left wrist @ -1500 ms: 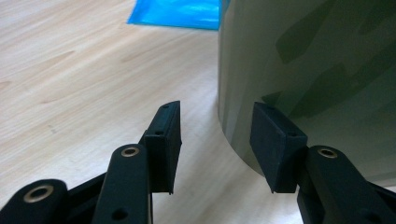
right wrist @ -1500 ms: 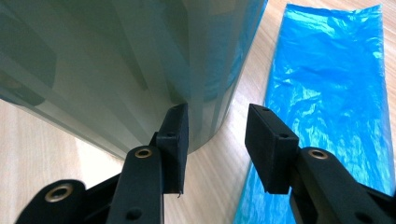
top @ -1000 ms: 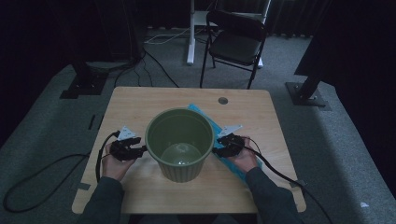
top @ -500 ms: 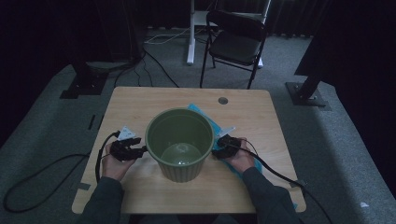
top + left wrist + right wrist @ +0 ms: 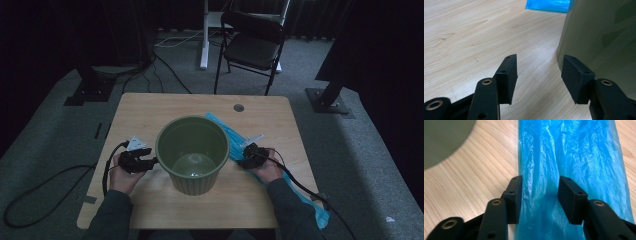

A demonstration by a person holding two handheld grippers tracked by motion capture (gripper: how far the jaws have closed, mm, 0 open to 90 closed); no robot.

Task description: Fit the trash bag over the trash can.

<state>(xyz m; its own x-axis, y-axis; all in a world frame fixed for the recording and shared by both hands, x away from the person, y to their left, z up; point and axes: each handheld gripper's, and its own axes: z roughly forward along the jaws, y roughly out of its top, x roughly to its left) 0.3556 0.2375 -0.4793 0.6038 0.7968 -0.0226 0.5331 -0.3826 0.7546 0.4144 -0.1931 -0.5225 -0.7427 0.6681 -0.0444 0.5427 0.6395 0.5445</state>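
The blue bag (image 5: 571,157), lying lengthwise along the counter (image 5: 150,115) beside the bin (image 5: 192,152), is being straddled by the right gripper (image 5: 540,195), whose jaws have been closing but are still apart, while the left gripper (image 5: 539,75) is being held with jaws apart.

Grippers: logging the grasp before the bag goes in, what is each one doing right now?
Left gripper: open, beside the green plastic bin.
Right gripper: open, closing around the blue plastic bag.

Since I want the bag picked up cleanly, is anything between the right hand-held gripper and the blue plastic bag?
Nothing visible. The right hand-held gripper is over the blue plastic bag, which lies flat on the table. Its jaws have just been closing, with a fold of the bag between them.
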